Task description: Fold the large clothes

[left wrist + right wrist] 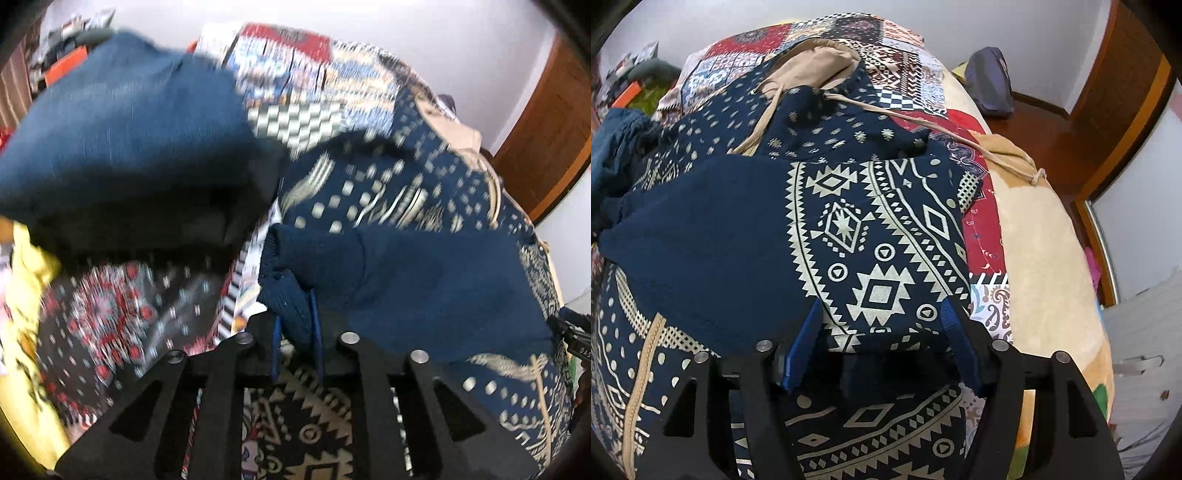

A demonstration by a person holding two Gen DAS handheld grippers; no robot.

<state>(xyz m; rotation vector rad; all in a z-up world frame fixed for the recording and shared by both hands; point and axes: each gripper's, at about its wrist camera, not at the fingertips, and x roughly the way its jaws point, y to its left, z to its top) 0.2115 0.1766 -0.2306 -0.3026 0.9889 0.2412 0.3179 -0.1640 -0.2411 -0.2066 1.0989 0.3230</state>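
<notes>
Patchwork bedspread (908, 74) underneath; my left gripper (297, 328) clamps the hoodie (879, 229) cuff, right gripper (882, 343) spread wide, sleeves half folded.

The left gripper (297, 317) points steeply down, its blue jaws drawn close together and pinching a bunch of dark blue knit fabric. The right gripper (881, 343) also tilts steeply down, its jaws spread wide, a patterned fold lying between them.

A navy cotton hoodie (849, 229) printed with cream geometric motifs lies ahead of the blue-fingered right gripper (882, 332), over a multicoloured patchwork bedspread (897, 48).
</notes>
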